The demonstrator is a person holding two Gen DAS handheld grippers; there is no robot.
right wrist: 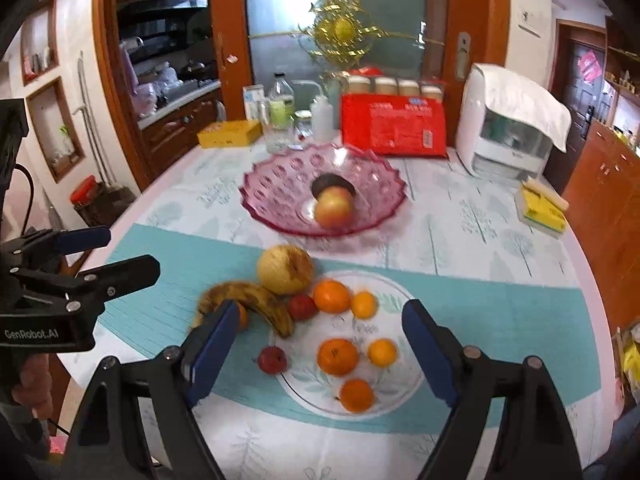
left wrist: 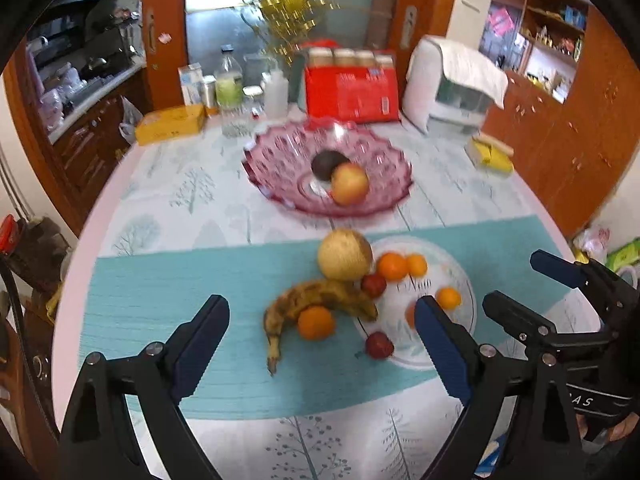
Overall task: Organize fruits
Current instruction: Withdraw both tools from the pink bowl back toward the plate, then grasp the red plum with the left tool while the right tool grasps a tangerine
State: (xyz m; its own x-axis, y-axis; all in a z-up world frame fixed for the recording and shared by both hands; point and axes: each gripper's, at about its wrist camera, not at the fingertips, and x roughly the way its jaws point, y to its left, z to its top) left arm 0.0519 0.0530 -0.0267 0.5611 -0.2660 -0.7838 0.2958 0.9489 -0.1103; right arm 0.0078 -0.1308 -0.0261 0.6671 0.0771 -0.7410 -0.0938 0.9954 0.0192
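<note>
A pink glass bowl (left wrist: 280, 152) (right wrist: 272, 184) holds an apple (left wrist: 349, 183) (right wrist: 334, 208) and a dark fruit (left wrist: 326, 163) (right wrist: 326, 182). Nearer me, a clear plate (left wrist: 436, 256) (right wrist: 396, 384) carries several oranges (right wrist: 338, 356). A pale melon (left wrist: 345, 254) (right wrist: 285, 269), a spotted banana (left wrist: 316, 300) (right wrist: 256, 300), two small red fruits (right wrist: 272, 359) (left wrist: 378, 345) and one orange (left wrist: 315, 322) lie beside it. My left gripper (left wrist: 322, 344) is open above the banana. My right gripper (right wrist: 316, 350) is open above the plate. Both are empty.
At the table's far edge stand a yellow box (left wrist: 170, 123), bottles (left wrist: 229, 80), a red package (left wrist: 350, 94) and a white appliance (left wrist: 452, 88). A yellow sponge pack (left wrist: 490, 154) lies at the right. A teal mat (left wrist: 160, 292) lies under the fruit.
</note>
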